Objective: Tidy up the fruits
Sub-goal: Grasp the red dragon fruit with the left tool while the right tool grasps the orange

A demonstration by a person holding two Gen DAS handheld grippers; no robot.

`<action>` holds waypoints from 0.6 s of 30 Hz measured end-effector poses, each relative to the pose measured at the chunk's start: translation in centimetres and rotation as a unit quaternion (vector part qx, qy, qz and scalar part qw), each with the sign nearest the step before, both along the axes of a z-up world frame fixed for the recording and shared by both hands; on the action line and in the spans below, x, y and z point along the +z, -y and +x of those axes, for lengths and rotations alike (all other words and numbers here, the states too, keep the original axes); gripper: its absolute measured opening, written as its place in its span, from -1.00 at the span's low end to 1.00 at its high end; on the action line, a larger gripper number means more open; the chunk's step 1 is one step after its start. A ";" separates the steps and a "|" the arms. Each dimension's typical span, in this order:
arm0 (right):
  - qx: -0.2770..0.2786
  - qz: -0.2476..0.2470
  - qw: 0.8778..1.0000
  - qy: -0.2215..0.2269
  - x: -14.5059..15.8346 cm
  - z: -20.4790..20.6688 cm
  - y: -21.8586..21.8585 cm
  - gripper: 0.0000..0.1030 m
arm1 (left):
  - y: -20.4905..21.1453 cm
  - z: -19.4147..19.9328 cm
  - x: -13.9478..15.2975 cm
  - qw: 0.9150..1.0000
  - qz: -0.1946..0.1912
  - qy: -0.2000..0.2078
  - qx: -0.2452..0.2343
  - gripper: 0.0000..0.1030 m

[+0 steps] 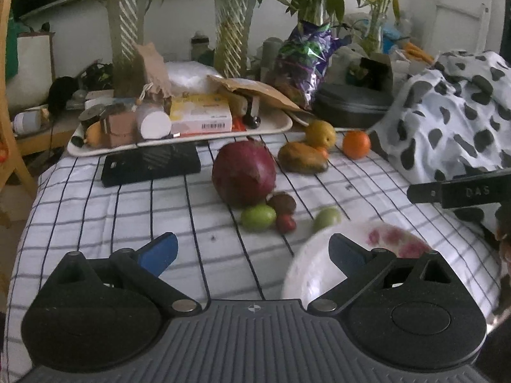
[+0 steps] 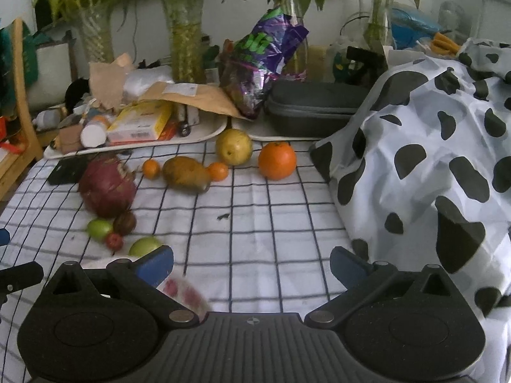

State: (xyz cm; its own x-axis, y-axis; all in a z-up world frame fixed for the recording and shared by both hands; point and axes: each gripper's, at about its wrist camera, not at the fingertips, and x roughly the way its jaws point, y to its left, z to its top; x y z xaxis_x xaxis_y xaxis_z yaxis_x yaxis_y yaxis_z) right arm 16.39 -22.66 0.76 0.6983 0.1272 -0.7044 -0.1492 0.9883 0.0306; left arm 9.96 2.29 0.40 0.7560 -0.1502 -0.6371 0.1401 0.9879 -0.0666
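Both your grippers, left gripper (image 1: 252, 253) and right gripper (image 2: 250, 266), are spread wide, empty. The floral bowl (image 1: 322, 271) sits nearest; green fruits (image 1: 258, 217) lie beyond, then the pomegranate (image 1: 244, 175), the orange (image 2: 277, 160) farthest.

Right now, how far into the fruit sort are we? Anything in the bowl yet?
Barely started. The white floral bowl shows no fruit in its visible part. Nothing in hand: left gripper and right gripper are both open. Still on the checked cloth: dark red pomegranate, large orange, yellow pear, brownish mango, and small green fruit.
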 end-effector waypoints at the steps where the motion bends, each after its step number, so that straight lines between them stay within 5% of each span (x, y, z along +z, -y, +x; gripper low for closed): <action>1: -0.002 0.002 1.000 -0.002 -0.1 0.5 0.1 1.00 | 0.0 0.5 -0.1 1.000 0.002 0.004 0.001 0.99; 10: -0.013 -0.006 1.000 0.014 -1.1 4.2 0.3 1.00 | 0.2 5.2 -1.1 0.999 0.036 0.013 -0.008 0.99; 18: -0.002 -0.011 1.000 0.015 -1.7 7.6 0.6 1.00 | 0.4 9.5 -2.4 0.999 0.013 0.014 -0.031 0.98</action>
